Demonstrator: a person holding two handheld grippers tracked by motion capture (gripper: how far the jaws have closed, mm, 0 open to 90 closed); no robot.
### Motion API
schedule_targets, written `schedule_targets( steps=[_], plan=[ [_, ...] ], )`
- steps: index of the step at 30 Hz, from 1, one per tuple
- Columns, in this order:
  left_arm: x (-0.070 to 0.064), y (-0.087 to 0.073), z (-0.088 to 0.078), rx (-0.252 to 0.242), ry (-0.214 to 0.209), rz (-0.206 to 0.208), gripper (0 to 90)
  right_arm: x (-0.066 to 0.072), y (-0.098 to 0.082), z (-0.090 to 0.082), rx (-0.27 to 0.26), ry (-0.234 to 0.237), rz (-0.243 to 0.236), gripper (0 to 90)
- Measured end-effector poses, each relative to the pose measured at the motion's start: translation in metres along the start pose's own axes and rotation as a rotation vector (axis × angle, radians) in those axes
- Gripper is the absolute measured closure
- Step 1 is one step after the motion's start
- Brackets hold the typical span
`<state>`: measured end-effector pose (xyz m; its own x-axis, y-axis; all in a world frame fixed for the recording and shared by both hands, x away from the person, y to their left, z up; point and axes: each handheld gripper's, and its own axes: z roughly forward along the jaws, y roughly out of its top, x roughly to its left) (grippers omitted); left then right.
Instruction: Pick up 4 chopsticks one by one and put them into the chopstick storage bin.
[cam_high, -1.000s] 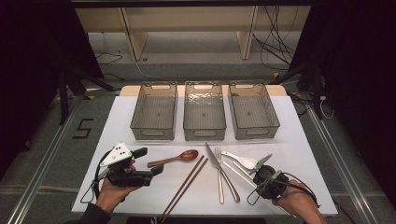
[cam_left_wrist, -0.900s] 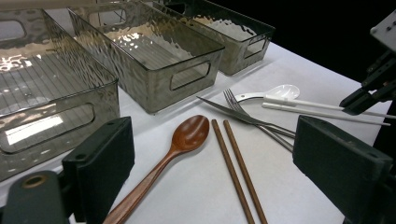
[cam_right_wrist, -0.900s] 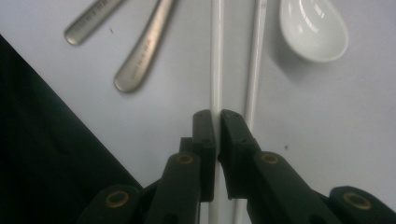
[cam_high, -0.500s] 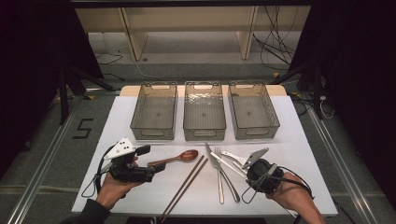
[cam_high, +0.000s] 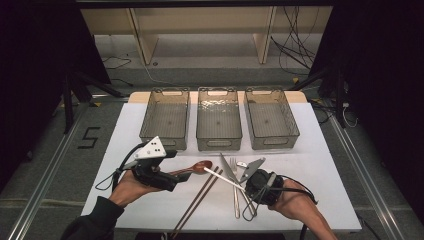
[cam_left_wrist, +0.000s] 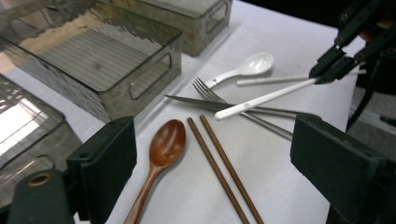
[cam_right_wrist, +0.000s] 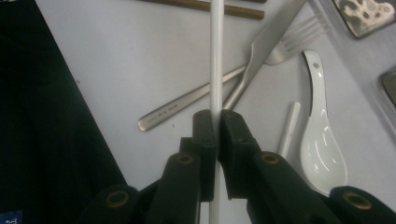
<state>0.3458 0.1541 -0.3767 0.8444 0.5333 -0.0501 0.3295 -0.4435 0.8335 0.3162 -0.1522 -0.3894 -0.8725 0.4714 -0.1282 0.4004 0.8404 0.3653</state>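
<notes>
My right gripper is shut on a white chopstick near one end. It holds the stick off the table, and the free tip points left toward a brown wooden spoon. In the left gripper view the same stick crosses above a knife and a fork. My left gripper stands open just above the wooden spoon's handle, with nothing gripped.
Two brown chopsticks lie slantwise beside the wooden spoon. A white spoon and a second white chopstick lie to the right. Three clear bins stand in a row behind.
My right gripper has moved left and risen with the white chopstick. My left gripper has shifted right and slightly up, toward the wooden spoon.
</notes>
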Motion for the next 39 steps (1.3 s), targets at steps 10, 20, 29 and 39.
schedule_targets(
  steps=[10, 20, 29, 39],
  plan=[
    [-0.016, 0.001, 0.025, 0.172, -0.089, 0.166, 16.3, 0.016, 0.019, 0.006, 0.009, 0.045, -0.081, 85.8],
    [-0.016, -0.005, 0.044, 0.313, -0.128, 0.233, 23.2, 0.026, 0.029, 0.014, 0.008, 0.057, -0.17, 85.8],
    [-0.027, -0.008, 0.056, 0.404, -0.183, 0.329, 37.0, 0.031, 0.03, 0.014, 0.028, 0.082, -0.198, 85.8],
    [-0.03, -0.007, 0.06, 0.431, -0.224, 0.361, 50.1, 0.035, 0.031, 0.017, 0.018, 0.108, -0.221, 85.8]
  ],
)
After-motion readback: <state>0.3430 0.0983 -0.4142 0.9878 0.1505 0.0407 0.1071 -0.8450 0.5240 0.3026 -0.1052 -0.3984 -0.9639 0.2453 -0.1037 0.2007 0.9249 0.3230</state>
